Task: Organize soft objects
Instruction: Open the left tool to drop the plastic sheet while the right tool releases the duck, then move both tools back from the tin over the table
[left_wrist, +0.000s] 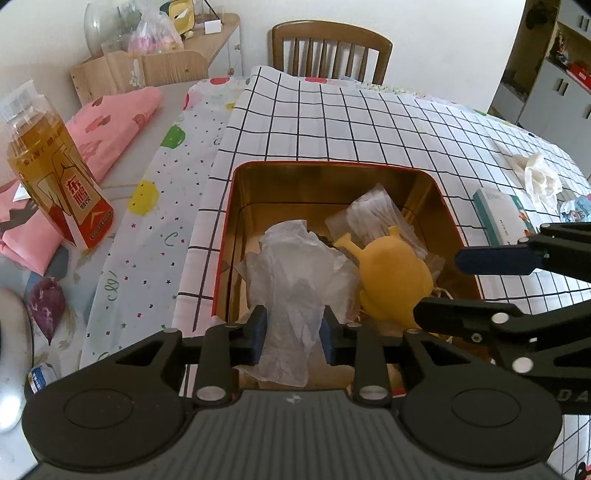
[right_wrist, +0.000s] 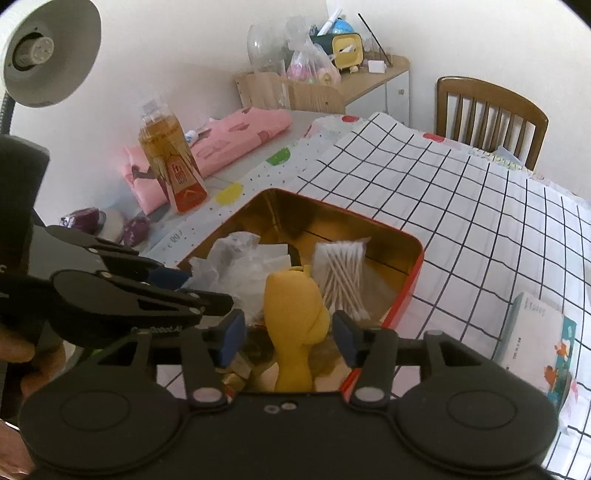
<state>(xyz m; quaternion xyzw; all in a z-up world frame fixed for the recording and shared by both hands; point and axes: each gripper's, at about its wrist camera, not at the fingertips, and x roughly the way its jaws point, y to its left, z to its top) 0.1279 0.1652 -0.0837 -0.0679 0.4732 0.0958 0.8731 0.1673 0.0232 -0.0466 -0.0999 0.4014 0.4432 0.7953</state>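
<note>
Two grippers put soft things into the tin.

Nearest, the left gripper (left_wrist: 294, 334) seems to pinch a crumpled white plastic bag (left_wrist: 295, 273) just above the red tin (left_wrist: 332, 168). The right gripper (right_wrist: 289, 334) is wide, with the yellow squishy toy (right_wrist: 295, 314) between its fingers, maybe not touching. Farther back in the tin lies a pack of cotton swabs (right_wrist: 341, 275). The packing step is under way. Next, I think the left gripper should let go. On the counter's far left stands a drink bottle (left_wrist: 55, 173).
</note>
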